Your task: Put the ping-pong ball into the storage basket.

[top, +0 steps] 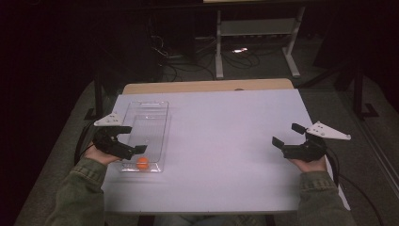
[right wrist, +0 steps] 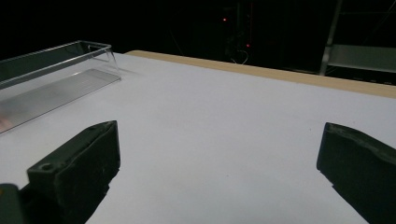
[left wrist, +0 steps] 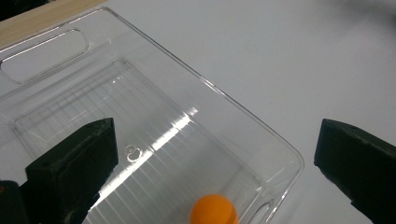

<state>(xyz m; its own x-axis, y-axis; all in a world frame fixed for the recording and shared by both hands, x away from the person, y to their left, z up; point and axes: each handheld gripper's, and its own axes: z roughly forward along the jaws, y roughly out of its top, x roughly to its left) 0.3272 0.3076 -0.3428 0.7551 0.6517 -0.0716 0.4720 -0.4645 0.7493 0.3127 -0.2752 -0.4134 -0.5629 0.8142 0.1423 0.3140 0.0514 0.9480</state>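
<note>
A small orange ball [top: 142, 163] lies inside a clear plastic tray [top: 157, 109], at the tray's near end, close to the short wall nearest the person. The tray is long and narrow, with a cut-out handle at its far end, and stands on the left part of the white table [top: 226, 141], its length running away from the person. In the left gripper view the ball [left wrist: 214, 210] shows low on the tray's ribbed floor, between and below the two black jaws, touching neither. The left hand-held gripper [top: 131, 140] hangs over the tray's near left edge with its jaws spread wide and nothing between them; one jaw reaches over the tray just above the ball. The right hand-held gripper [top: 288, 135] is well apart from the tray, over the bare right side of the table, its jaws likewise spread and empty. Both are held by hands in olive-green sleeves [top: 77, 193]. Beyond the table's far wooden edge is a dark floor with cables and a metal frame [top: 256, 28].
</note>
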